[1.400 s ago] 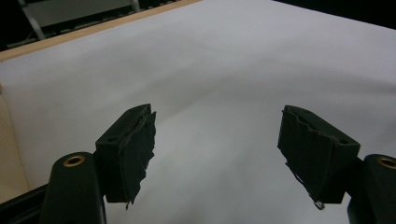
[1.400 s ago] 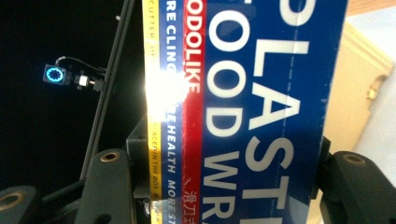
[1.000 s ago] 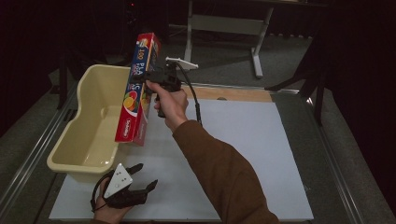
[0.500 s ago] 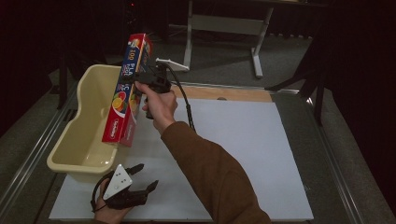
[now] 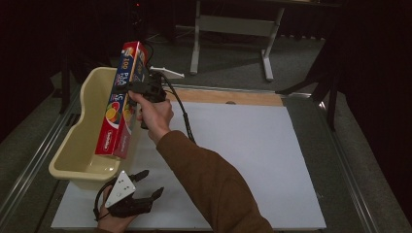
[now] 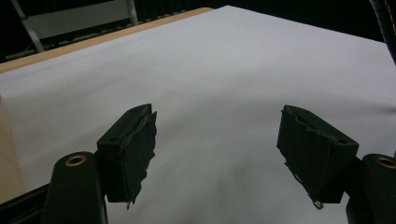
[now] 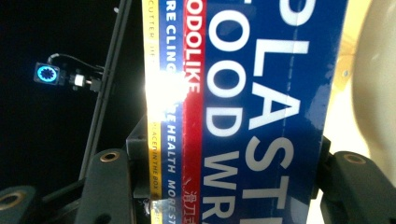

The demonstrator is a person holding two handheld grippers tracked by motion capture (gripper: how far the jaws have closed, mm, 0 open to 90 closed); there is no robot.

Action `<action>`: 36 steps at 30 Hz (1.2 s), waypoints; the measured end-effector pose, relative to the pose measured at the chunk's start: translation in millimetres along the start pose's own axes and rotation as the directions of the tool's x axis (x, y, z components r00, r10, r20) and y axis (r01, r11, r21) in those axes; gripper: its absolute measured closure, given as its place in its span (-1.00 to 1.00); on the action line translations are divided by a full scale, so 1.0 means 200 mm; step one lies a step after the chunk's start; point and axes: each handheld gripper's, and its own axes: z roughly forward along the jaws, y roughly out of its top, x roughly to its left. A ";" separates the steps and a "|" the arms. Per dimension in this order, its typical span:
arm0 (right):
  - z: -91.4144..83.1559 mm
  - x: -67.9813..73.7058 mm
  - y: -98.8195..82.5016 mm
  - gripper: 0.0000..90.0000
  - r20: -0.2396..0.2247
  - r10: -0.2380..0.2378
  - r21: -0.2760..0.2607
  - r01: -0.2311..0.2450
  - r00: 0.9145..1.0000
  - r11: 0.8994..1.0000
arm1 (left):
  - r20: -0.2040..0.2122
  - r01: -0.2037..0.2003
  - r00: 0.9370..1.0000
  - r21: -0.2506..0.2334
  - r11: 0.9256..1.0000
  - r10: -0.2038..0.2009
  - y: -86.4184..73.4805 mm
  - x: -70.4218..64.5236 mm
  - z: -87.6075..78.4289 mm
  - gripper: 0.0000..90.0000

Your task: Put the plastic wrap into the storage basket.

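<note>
High view: the right gripper (image 5: 141, 90) is clamped on a long food wrap box (image 5: 121, 109), gripping it across its width above the middle. The box stands nearly upright, tilted a little with its top toward the far edge of the table (image 5: 252, 145). Its lower end hangs over the near part of a cream plastic tub (image 5: 85, 124), close to the tub's right wall; whether it touches the tub's floor I cannot tell. The tub sits along the left edge of the table, on the white sheet that covers most of the top, and a strip of bare wood runs along the far edge. A brown sleeve (image 5: 214, 187) reaches diagonally from the near edge up to the hand that holds that gripper, and its black cable (image 5: 182, 114) trails down beside the wrist.

Right gripper view: the box (image 7: 243, 112) lies between the two black jaws, its blue, red and yellow printed faces pressed by a pad on each side; the cream wall of the tub (image 7: 373, 74) shows just behind it.

The left gripper (image 5: 138, 191) rests low at the near left corner of the table, just in front of the tub's near end. In the left gripper view its jaws stand wide apart with nothing between them, over the bare white sheet (image 6: 224, 70).
</note>
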 end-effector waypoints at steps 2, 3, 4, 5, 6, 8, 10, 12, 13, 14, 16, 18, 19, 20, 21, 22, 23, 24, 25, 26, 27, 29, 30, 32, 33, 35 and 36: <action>0.03 0.00 -0.01 -0.09 0.000 0.001 0.004 -0.001 1.000 1.000 | 0.006 -0.002 1.000 0.001 1.000 0.002 0.00 0.00 0.00 -0.39; 0.04 0.00 -0.02 -0.09 0.001 0.002 0.005 -0.002 1.000 1.000 | 0.007 -0.002 1.000 0.001 1.000 0.002 0.00 0.00 0.00 -0.39; 0.07 -0.01 -0.04 -0.09 0.005 -0.002 0.007 0.002 1.000 1.000 | 0.008 -0.002 1.000 0.001 1.000 0.002 0.00 0.00 0.00 -0.39; 0.08 -0.01 -0.04 -0.09 0.009 0.000 0.005 0.000 1.000 1.000 | 0.010 -0.003 1.000 0.000 1.000 0.003 0.00 0.00 0.00 -0.39; 0.08 -0.01 -0.04 -0.09 0.009 0.000 0.005 0.000 1.000 1.000 | 0.010 -0.003 1.000 0.000 1.000 0.003 0.00 0.00 0.00 -0.39; 0.10 -0.02 -0.06 -0.09 0.008 0.011 0.002 -0.011 1.000 1.000 | 0.009 0.000 1.000 -0.002 1.000 0.000 0.00 0.00 0.00 -0.39; 0.13 -0.03 -0.06 -0.09 0.014 0.012 0.006 -0.012 1.000 1.000 | 0.008 0.003 1.000 -0.003 1.000 -0.003 0.00 0.00 0.00 -0.39; 0.15 -0.04 -0.07 -0.09 0.023 0.017 0.013 -0.017 1.000 1.000 | 0.007 0.004 1.000 -0.003 1.000 -0.004 0.00 0.00 0.00 -0.39; 0.15 -0.04 -0.07 -0.09 0.023 0.017 0.013 -0.017 1.000 1.000 | 0.007 0.004 1.000 -0.003 1.000 -0.004 0.00 0.00 0.00 -0.39; 0.17 -0.05 -0.08 -0.09 0.023 0.030 0.016 -0.031 0.999 0.999 | 0.004 0.004 1.000 -0.003 1.000 -0.004 0.00 0.00 -0.01 -0.39; 0.18 -0.06 -0.09 -0.09 0.026 0.037 0.016 -0.038 0.999 0.999 | 0.002 0.004 1.000 -0.004 1.000 -0.004 -0.01 0.00 -0.01 -0.39; 0.18 -0.06 -0.10 -0.09 0.033 0.035 0.013 -0.035 0.999 0.999 | -0.002 0.006 1.000 -0.007 1.000 -0.006 -0.01 0.00 -0.01 -0.39; 0.20 -0.07 -0.11 -0.09 0.055 0.027 0.009 -0.028 0.998 1.000 | -0.004 0.008 1.000 -0.007 1.000 -0.008 -0.01 0.01 -0.01 -0.39; 0.20 -0.07 -0.11 -0.09 0.055 0.027 0.009 -0.028 0.998 1.000 | -0.004 0.008 1.000 -0.007 1.000 -0.008 -0.01 0.01 -0.01 -0.39; 0.20 -0.08 -0.11 -0.09 0.060 0.029 0.009 -0.030 0.998 1.000 | -0.006 0.009 1.000 -0.007 1.000 -0.009 -0.01 0.01 -0.02 -0.39; 0.21 -0.09 -0.11 -0.10 0.069 0.043 0.026 -0.044 0.997 0.999 | -0.006 0.008 1.000 -0.007 1.000 -0.008 -0.01 0.01 -0.02 -0.39; 0.22 -0.09 -0.12 -0.10 0.071 0.049 0.029 -0.051 0.996 0.998 | -0.006 0.008 1.000 -0.007 1.000 -0.008 -0.01 0.01 -0.02 -0.39; 0.22 -0.09 -0.12 -0.10 0.071 0.049 0.029 -0.051 0.996 0.998 | -0.007 0.009 1.000 -0.007 1.000 -0.009 -0.01 0.01 -0.02 -0.39; 0.22 -0.10 -0.12 -0.10 0.075 0.053 0.031 -0.056 0.996 0.998 | -0.007 0.010 1.000 -0.007 1.000 -0.010 -0.01 0.01 -0.02 -0.39; 0.23 -0.10 -0.12 -0.10 0.083 0.060 0.037 -0.063 0.995 0.997 | -0.007 0.009 1.000 -0.008 1.000 -0.009 -0.01 0.01 -0.02 -0.39; 0.24 -0.11 -0.13 -0.10 0.088 0.064 0.045 -0.068 0.994 0.997 | -0.007 0.009 1.000 -0.007 1.000 -0.009 -0.01 0.01 -0.02 -0.39; 0.25 -0.12 -0.14 -0.10 0.097 0.077 0.054 -0.082 0.992 0.995 | -0.006 0.009 1.000 -0.007 1.000 -0.009 -0.01 0.01 -0.02 -0.39; 0.25 -0.12 -0.14 -0.10 0.097 0.077 0.054 -0.082 0.992 0.995 | -0.007 0.009 1.000 -0.007 1.000 -0.009 -0.01 0.01 -0.02 -0.39; 0.26 -0.13 -0.14 -0.10 0.123 0.095 0.058 -0.103 0.988 0.993 | -0.007 0.010 1.000 -0.007 1.000 -0.010 -0.01 0.01 -0.02 -0.39; 0.27 -0.13 -0.14 -0.11 0.131 0.101 0.061 -0.110 0.986 0.992 | -0.007 0.009 1.000 -0.008 1.000 -0.009 -0.01 0.01 -0.02 -0.39; 0.27 -0.14 -0.14 -0.11 0.151 0.117 0.061 -0.127 0.982 0.990 | -0.006 0.010 1.000 -0.009 1.000 -0.010 -0.01 0.01 -0.02 -0.39; 0.27 -0.14 -0.14 -0.11 0.151 0.117 0.061 -0.127 0.982 0.990 | -0.006 0.010 1.000 -0.009 1.000 -0.010 -0.01 0.01 -0.02 -0.39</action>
